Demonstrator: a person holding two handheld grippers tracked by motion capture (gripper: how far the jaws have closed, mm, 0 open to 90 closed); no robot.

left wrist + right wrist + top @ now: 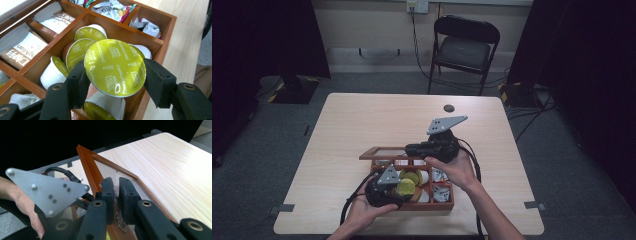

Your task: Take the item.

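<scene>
Capsule in my left fingers, lid frame in my right.

A green-topped cappuccino capsule (115, 67) is clamped between my left fingers (77, 82), raised over the box compartment where more capsules (79, 53) lie. My right fingers (126, 195) stand narrow, pinching the frame of the wooden box's open lid (87, 163). The wooden box (452, 192) sits on the table (362, 115), sachets (22, 50) in its neighbouring compartments.

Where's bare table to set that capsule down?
Free: the light wooden table behind the raised lid, up to the small dark disc, and both side margins. Crowded: the compartmented wooden box, both grippers over it.
</scene>
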